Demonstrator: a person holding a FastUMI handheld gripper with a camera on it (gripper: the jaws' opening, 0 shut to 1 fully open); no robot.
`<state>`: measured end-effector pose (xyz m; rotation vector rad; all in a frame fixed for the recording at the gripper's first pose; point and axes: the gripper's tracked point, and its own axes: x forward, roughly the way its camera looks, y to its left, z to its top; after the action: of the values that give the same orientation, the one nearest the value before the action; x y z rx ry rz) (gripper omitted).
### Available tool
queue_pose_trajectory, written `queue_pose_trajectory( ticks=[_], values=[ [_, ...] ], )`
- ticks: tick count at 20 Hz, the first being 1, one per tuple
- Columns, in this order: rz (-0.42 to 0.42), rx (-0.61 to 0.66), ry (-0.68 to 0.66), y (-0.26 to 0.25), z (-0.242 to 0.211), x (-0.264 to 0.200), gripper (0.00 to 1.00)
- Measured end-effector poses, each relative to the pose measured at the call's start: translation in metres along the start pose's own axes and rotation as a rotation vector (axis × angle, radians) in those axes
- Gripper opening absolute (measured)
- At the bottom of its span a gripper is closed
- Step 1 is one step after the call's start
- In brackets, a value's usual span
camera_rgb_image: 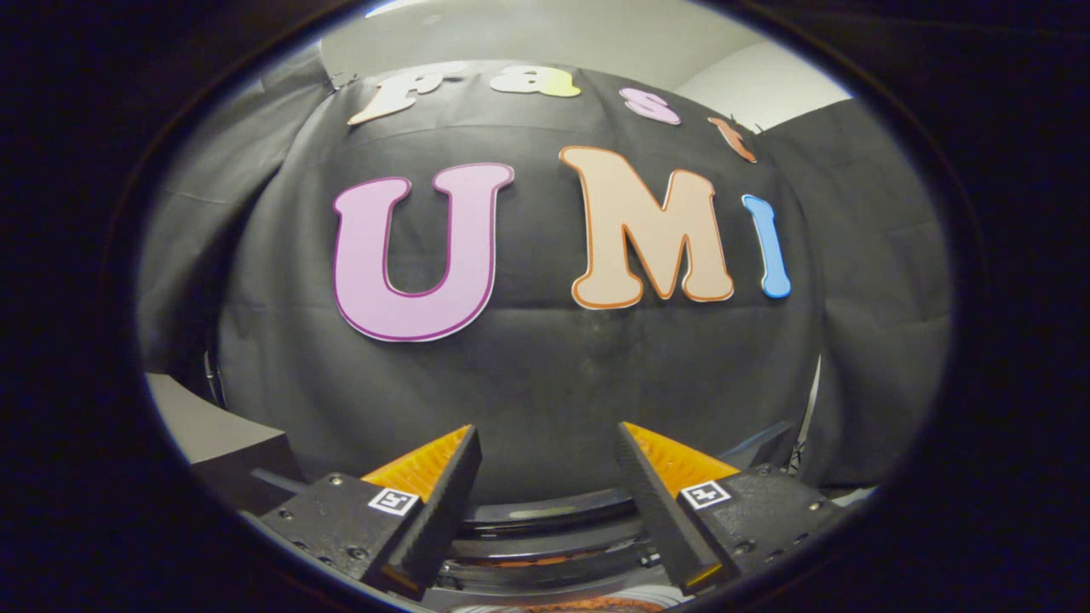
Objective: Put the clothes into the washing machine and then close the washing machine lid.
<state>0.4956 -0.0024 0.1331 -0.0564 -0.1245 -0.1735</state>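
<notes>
a: where do the gripper [545, 477] jaws stand?

b: spread wide apart, with nothing between them. they point at the black cloth wall [545, 383] of the booth.

a: and the washing machine?

b: just below and between the fingers [443, 502] there are dark curved bands, a round rim of glossy black plastic or glass [545, 515]. that is likely the washing machine's lid or top opening, though too little of it shows to tell whether it is shut.

a: any clothes?

b: a sliver of rusty orange stuff [588, 605] lies under the rim, nearest the gripper. it could be cloth; it cannot be told for sure.

a: so how far along is the task?

b: hard to judge. the jaws carry nothing, so either the clothes are already in, or none has been picked up yet. the lid's closing cannot be confirmed.
</notes>
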Motion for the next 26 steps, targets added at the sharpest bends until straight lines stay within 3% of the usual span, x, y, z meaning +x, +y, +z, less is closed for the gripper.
queue_pose_trajectory(
  ticks=[26],
  values=[
    [0.033, -0.005, -0.036, 0.0005, 0.0036, -0.0009, 0.96]
  ],
)
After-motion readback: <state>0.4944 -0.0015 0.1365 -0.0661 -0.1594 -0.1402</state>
